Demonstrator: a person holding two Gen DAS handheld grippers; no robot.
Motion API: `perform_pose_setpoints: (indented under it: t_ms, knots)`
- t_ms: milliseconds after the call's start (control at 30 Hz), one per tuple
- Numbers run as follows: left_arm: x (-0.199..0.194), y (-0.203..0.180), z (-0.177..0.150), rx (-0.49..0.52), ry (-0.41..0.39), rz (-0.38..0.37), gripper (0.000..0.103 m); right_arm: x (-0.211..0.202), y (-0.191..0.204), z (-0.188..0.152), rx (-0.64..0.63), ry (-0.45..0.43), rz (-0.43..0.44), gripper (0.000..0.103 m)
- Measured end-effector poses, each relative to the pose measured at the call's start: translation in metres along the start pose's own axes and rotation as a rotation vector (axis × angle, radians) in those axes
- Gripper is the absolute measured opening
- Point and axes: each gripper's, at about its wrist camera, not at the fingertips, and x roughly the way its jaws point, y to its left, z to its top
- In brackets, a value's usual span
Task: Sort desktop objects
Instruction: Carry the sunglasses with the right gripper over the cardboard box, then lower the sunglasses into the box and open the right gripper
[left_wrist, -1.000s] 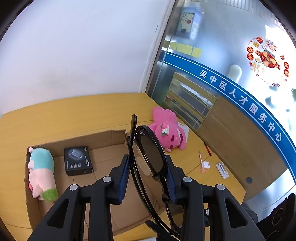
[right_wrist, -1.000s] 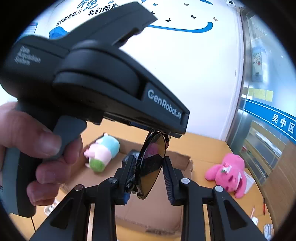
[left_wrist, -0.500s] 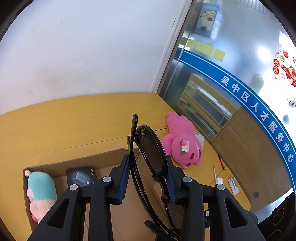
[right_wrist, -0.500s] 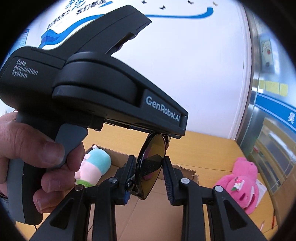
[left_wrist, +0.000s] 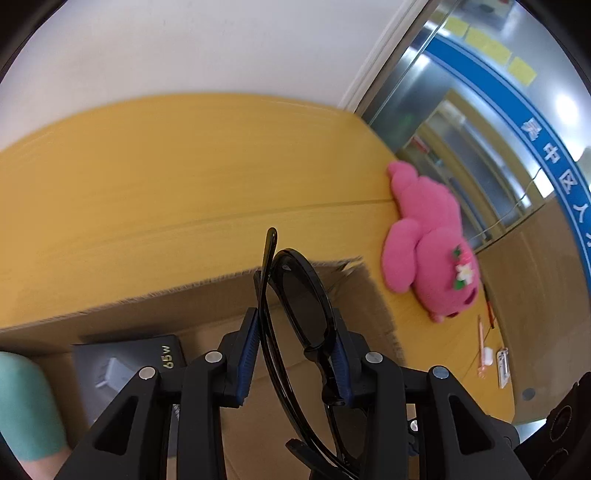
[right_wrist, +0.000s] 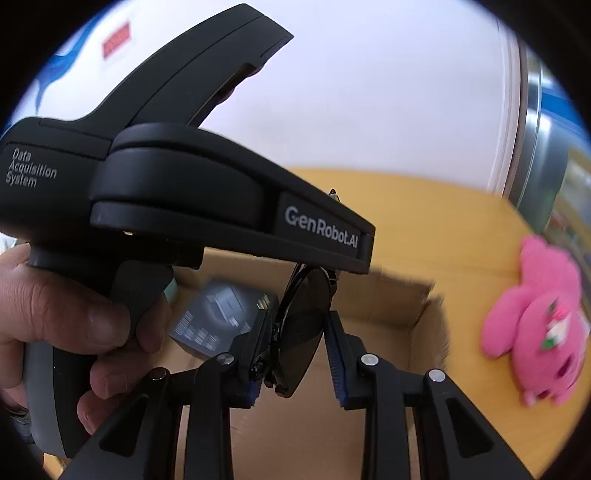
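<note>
My left gripper (left_wrist: 293, 325) is shut on black sunglasses (left_wrist: 303, 306), held upright over the open cardboard box (left_wrist: 207, 299). In the right wrist view the left gripper body (right_wrist: 184, 192) fills the upper left, and the sunglasses (right_wrist: 301, 325) stand between the fingers of my right gripper (right_wrist: 297, 332); the left pad touches the frame, the right pad stands slightly off the lens. A black 65W charger box (left_wrist: 129, 365) and a teal-and-pink plush (left_wrist: 26, 406) lie inside the cardboard box. A pink plush (left_wrist: 432, 243) lies on the desk to the right of the box.
The yellow wooden desk (left_wrist: 147, 177) runs to a white wall at the back and a glass partition at the right. A pen (left_wrist: 480, 347) and small white items (left_wrist: 502, 365) lie near the desk's right edge.
Both grippers have moved down and forward with the sunglasses, closer to the box. The right gripper's jaws have widened a little.
</note>
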Motion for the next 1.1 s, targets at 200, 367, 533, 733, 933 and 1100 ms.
perform_pose_setpoints:
  t_ms: [200, 367, 533, 733, 933, 1100]
  knots:
    - [0.054, 0.013, -0.009, 0.004, 0.081, 0.001, 0.037, 0.052, -0.019, -0.024, 0.047, 0.142, 0.0, 0.028]
    - [0.081, 0.014, -0.018, 0.001, 0.123, 0.002, 0.037, 0.076, -0.032, -0.036, 0.086, 0.224, -0.015, 0.028]
    - [0.086, 0.013, -0.021, 0.012, 0.128, 0.009, 0.038, 0.086, -0.041, -0.046, 0.106, 0.249, -0.019, 0.027]
    - [0.083, 0.014, -0.021, -0.016, 0.144, 0.011, 0.048, 0.093, -0.044, -0.052, 0.11, 0.281, -0.019, 0.027]
    - [0.013, -0.003, -0.031, 0.054, 0.011, 0.107, 0.066, 0.065, -0.038, -0.048, 0.086, 0.254, -0.055, 0.052]
    - [-0.1, -0.022, -0.079, 0.157, -0.244, 0.181, 0.089, -0.007, -0.018, -0.059, 0.027, 0.137, -0.072, 0.075]
